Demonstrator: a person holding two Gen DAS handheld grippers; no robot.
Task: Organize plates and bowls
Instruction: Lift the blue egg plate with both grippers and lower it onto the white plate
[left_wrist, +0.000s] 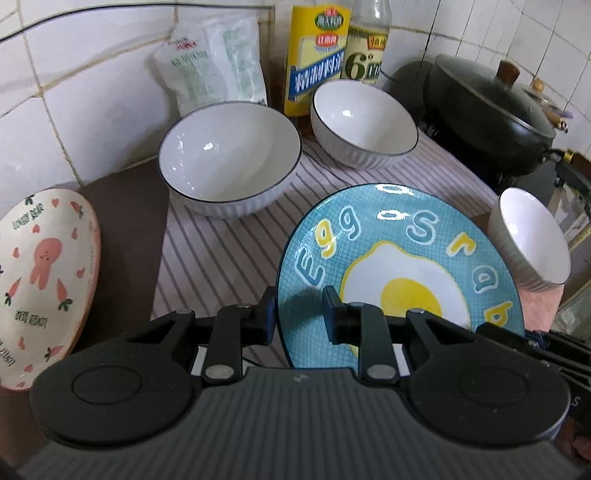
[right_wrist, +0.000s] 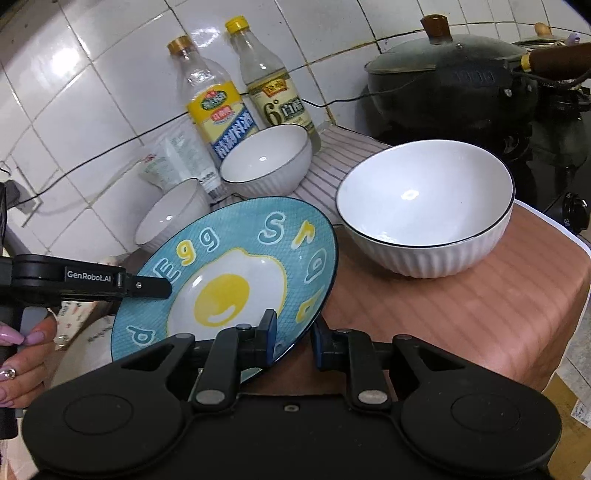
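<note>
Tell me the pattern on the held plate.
Blue grid plate with a fried egg and letters, clearest in the right wrist view.

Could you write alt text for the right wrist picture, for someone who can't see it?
A blue fried-egg plate is held tilted above a counter, its rim pinched by the right gripper near the camera and by the left gripper from the left. Three white ribbed bowls and two bottles stand behind.

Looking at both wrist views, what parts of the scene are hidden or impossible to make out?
- Left wrist view: the near edge of the blue egg-print plate is hidden behind the left tool.
- Left wrist view: the pink octopus-print plate is cut off by the left frame edge.
- Right wrist view: the small white ribbed bowl is partly covered by the blue plate's rim.
</note>
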